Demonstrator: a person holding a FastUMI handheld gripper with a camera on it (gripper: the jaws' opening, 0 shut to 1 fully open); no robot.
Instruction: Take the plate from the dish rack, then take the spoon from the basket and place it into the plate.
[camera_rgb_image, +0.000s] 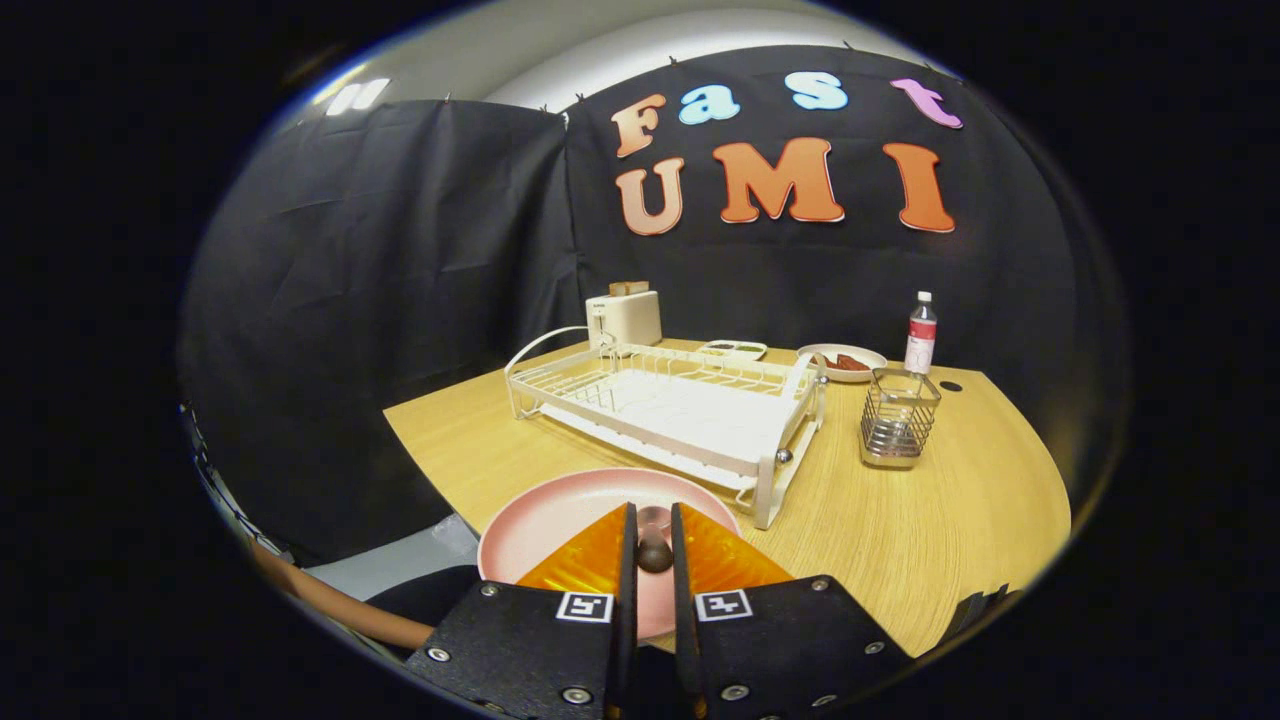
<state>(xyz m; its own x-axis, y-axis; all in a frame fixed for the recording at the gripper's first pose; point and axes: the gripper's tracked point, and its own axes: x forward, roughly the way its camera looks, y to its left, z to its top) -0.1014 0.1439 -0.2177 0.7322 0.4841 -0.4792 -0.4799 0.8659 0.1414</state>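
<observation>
Looking along the gripper (654, 535), we saw its fingers nearly closed, pinching a dark spoon (654, 553) handle above the round pink plate (560, 515).

The gripper (654, 530) hangs over the pink plate (560, 515) at the table's (900, 540) near edge, its fingers nearly closed on a small dark rounded piece, likely the spoon's end, with no spare room between them. Just beyond the plate stands the white dish rack (670, 410), its corner post close to the plate's far rim, blocking a straight path ahead. Right of the rack, bare wood leaves a wide lane up to the wire basket (898, 418). Behind the basket a bottle (920, 335) and a plate of food (842, 362) crowd the far edge; a toaster (624, 318) stands behind the rack.
</observation>
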